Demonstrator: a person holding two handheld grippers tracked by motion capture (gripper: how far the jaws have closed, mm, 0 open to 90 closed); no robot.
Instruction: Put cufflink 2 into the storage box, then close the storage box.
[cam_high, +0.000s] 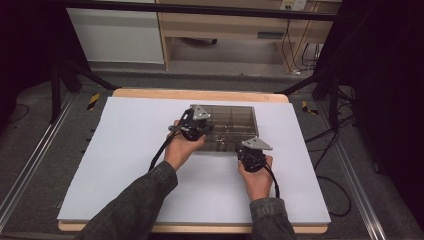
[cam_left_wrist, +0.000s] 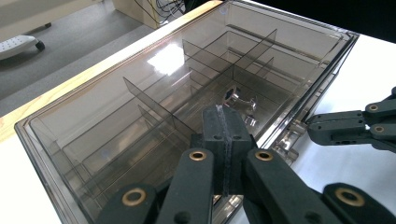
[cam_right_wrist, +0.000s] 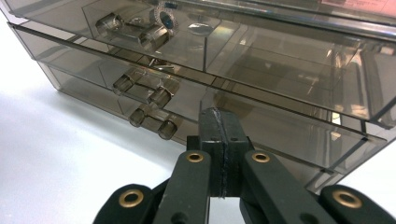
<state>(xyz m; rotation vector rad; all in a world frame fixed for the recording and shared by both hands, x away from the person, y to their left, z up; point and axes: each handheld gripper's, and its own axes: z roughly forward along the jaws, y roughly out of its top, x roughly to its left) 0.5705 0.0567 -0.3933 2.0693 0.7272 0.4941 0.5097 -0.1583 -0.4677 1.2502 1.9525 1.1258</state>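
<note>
Grippers are sitting at the near edge of a smoky clear drawer organizer (cam_high: 235, 120), which is resting on a white sheet (cam_high: 125, 150) covering the wooden table (cam_high: 200, 94), a little right of centre and toward the far side. The left gripper (cam_high: 196, 129) is hovering over the organizer's near left corner, and in the left gripper view its jaws are pressing pad against pad with nothing between them, pointing down over the divided top tray (cam_left_wrist: 154, 98). A small silver trinket (cam_left_wrist: 239, 99) is lying in a compartment just beyond the jaw tips. The right gripper (cam_high: 251, 156) is sitting just near of the organizer's near right corner; in its own view (cam_right_wrist: 219, 135) the jaws are likewise closed on nothing, facing the stacked drawers (cam_right_wrist: 261, 116) from close by. Clear bar handles (cam_right_wrist: 142, 93) are showing on the drawer fronts to the left of the jaws, and a round silver piece (cam_right_wrist: 164, 18) is lying in the top drawer. Both of the person's hands are wrapping round the gripper bodies, sleeves reaching in from the near side.
</note>
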